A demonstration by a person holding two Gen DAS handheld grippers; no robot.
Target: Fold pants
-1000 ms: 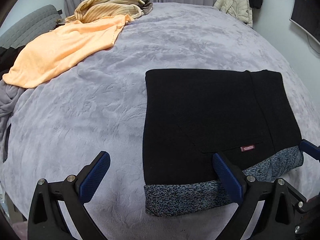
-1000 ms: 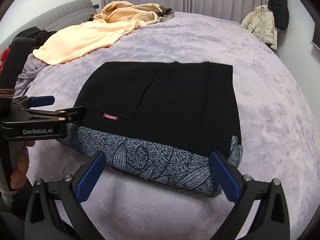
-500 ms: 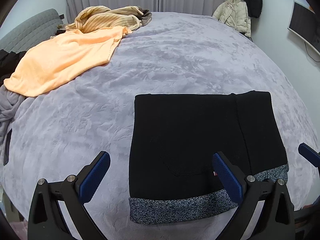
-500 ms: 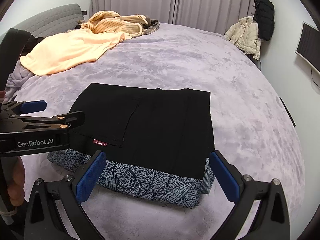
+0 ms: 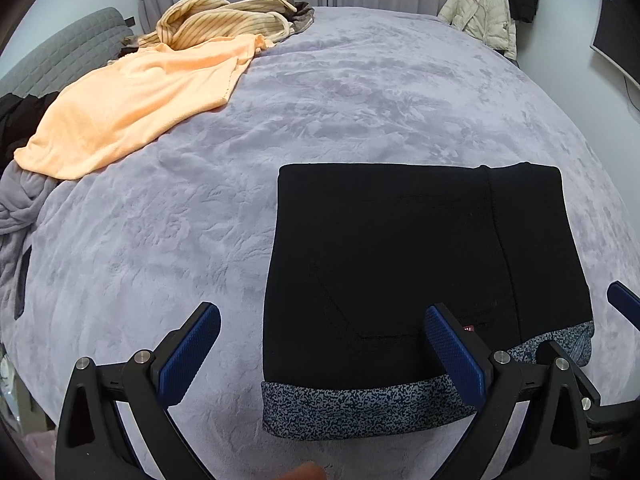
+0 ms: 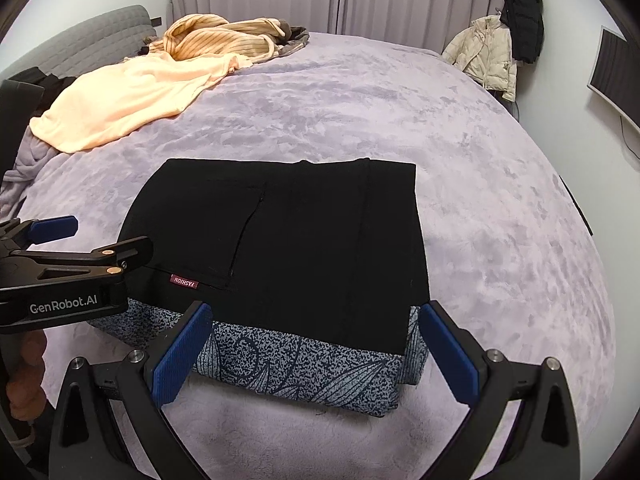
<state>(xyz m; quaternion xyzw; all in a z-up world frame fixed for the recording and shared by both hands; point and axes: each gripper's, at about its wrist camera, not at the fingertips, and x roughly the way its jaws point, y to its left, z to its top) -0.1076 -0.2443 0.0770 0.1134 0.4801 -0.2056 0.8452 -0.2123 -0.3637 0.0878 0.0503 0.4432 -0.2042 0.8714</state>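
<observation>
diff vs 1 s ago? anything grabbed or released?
Both grippers, left and right, pulled back from the folded pants; nothing grabbed or released. Both stayed open and empty. The pants lie in the same fold, and the orange garment on the bed is unmoved.

two wrist fisheyes, both looking forward and down across the bed from its near edge

from the left wrist we look along the left gripper (image 5: 320, 354) with the folded pants (image 5: 420, 272) right of centre and close; from the right wrist we look along the right gripper (image 6: 316, 354), the pants (image 6: 288, 248) centred and the left gripper (image 6: 76, 272) entering at our left edge. we share the pants, the purple blanket (image 5: 360, 100) (image 6: 480, 200), the orange garment (image 5: 132, 100) (image 6: 132, 100), the curtains and the hanging jackets.
</observation>
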